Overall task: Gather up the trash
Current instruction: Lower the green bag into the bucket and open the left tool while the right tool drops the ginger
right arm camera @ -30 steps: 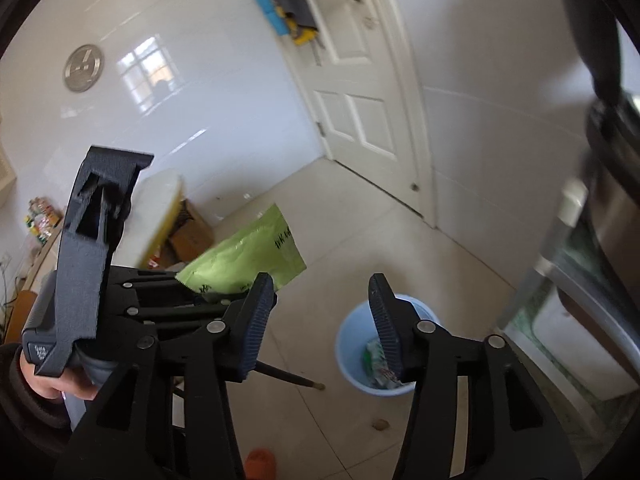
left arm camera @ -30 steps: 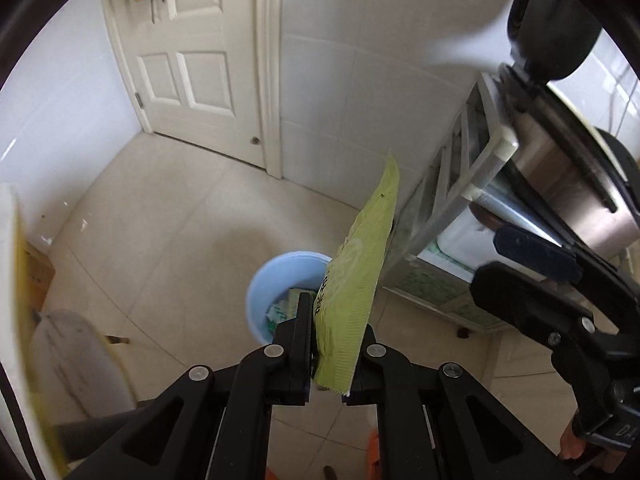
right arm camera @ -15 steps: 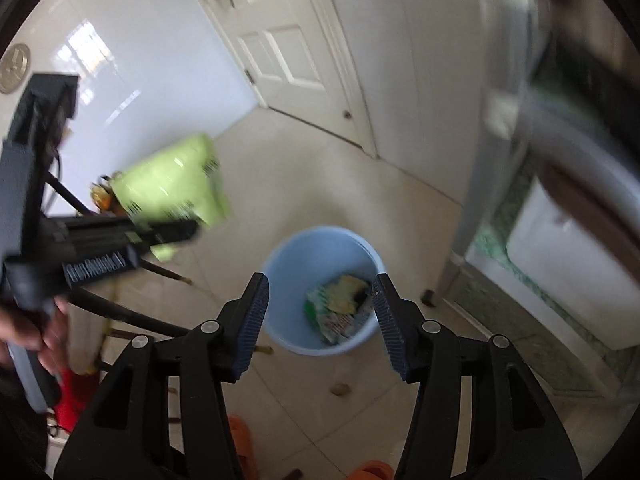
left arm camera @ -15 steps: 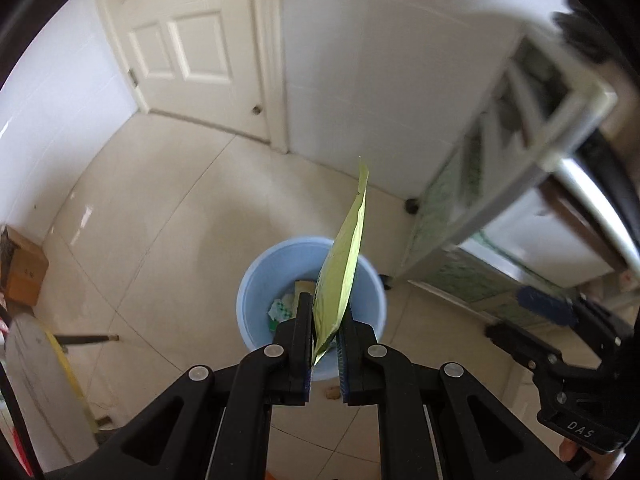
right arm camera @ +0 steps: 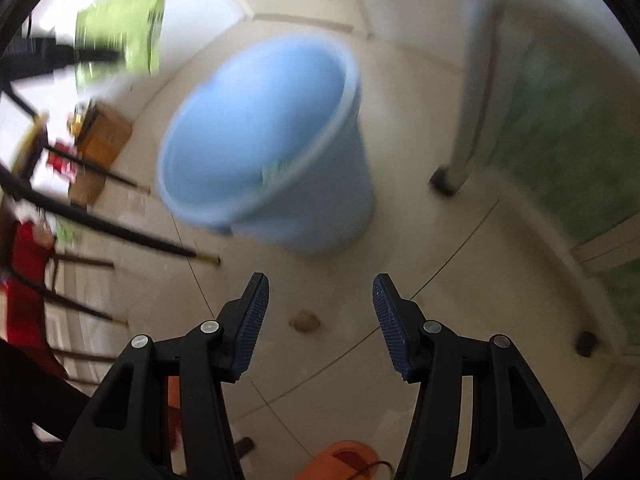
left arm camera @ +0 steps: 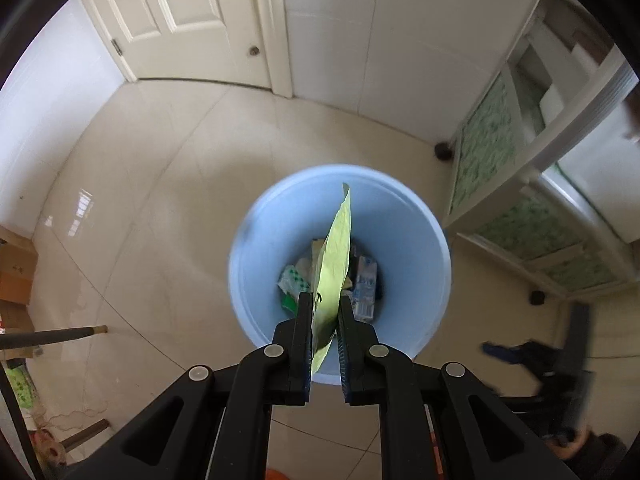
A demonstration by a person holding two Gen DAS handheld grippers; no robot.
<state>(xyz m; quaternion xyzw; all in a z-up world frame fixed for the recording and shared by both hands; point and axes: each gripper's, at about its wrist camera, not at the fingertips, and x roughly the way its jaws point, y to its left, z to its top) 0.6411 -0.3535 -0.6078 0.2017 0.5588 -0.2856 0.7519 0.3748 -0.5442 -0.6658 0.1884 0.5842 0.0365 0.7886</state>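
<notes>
The left gripper [left arm camera: 325, 316] pinched a green packet [left arm camera: 332, 264] edge-on between its pads, the packet standing up from the jaws and hanging directly over the open mouth of a blue bin [left arm camera: 404, 216]. More wrappers [left arm camera: 366, 284] lay at the bottom of the bin. The bin stood on a pale tiled floor [left arm camera: 160, 208], near a white door [left arm camera: 180, 20] and beside a white cabinet [left arm camera: 516, 184] with green patterned panels.

The right gripper [right arm camera: 320, 312] stood spread with nothing between its fingers, pointing down at the floor just in front of the bin [right arm camera: 260, 128]. A small brown scrap [right arm camera: 305, 321] lay on the tiles between the fingertips as seen from that wrist. In that blurred view the packet [right arm camera: 120, 28] showed at upper left, with a cardboard box [right arm camera: 102, 136] beyond the bin.
</notes>
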